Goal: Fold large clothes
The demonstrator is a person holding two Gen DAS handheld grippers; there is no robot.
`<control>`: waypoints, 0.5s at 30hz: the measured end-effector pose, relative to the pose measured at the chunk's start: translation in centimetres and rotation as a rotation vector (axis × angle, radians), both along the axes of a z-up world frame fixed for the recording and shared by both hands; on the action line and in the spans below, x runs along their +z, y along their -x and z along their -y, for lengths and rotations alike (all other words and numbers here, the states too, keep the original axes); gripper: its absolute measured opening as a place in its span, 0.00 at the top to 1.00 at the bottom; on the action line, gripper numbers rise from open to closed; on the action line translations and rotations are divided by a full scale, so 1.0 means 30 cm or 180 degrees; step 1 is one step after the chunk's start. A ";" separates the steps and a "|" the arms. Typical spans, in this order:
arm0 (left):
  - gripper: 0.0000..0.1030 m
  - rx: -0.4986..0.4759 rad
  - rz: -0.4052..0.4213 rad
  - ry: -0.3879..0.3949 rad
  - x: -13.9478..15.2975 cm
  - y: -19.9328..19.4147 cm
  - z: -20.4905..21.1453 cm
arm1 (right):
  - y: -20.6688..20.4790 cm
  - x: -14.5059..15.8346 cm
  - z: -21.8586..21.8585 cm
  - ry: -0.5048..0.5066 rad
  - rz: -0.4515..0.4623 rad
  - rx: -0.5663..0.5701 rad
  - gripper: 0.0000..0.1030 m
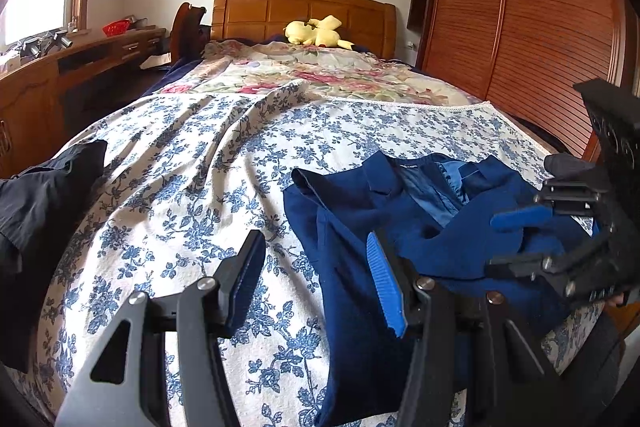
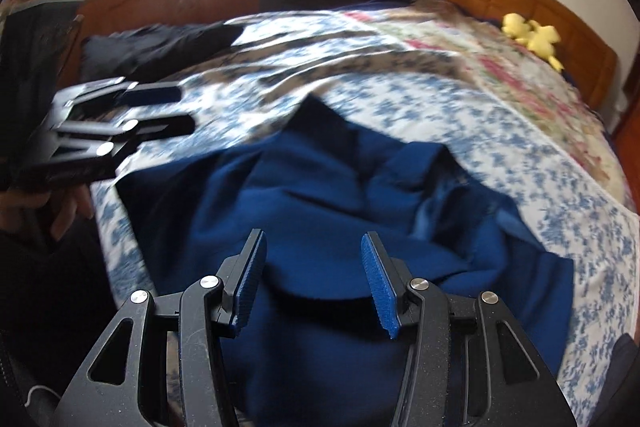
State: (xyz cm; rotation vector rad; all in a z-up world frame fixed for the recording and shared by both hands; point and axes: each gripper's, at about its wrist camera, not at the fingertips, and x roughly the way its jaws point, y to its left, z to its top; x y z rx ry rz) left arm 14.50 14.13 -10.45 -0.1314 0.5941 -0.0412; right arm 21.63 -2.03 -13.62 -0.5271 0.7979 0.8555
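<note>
A dark blue garment (image 1: pixel 360 247) lies crumpled on the floral sheet (image 1: pixel 180 187) at the near right of the bed; it fills the middle of the right wrist view (image 2: pixel 320 195). My left gripper (image 1: pixel 316 283) is open and empty, over the garment's left edge. My right gripper (image 2: pixel 316 279) is open and empty, just above the garment's near part. The right gripper also shows in the left wrist view (image 1: pixel 520 235), jaws apart over the cloth. The left gripper shows in the right wrist view (image 2: pixel 176 111), to the garment's left.
A black garment (image 1: pixel 44 195) lies at the bed's left edge. A yellow plush toy (image 1: pixel 316 31) sits by the wooden headboard (image 1: pixel 280 11). A slatted wardrobe (image 1: pixel 520 27) stands on the right, a wooden desk (image 1: pixel 80 63) on the left.
</note>
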 end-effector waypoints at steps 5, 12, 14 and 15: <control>0.50 -0.0005 -0.0012 -0.0012 -0.005 0.000 0.001 | 0.029 -0.026 -0.027 0.0125 -0.0075 0.0054 0.51; 0.50 0.0005 -0.0010 -0.0023 -0.007 -0.001 -0.003 | 0.023 -0.066 -0.053 0.0389 -0.0012 0.0065 0.50; 0.50 0.0004 -0.0013 -0.0022 -0.010 0.001 -0.009 | 0.000 -0.082 -0.057 0.0459 -0.0038 0.0076 0.69; 0.50 0.0001 -0.0023 -0.0027 -0.012 -0.002 -0.008 | -0.012 -0.092 -0.061 0.0506 -0.0073 0.0074 1.00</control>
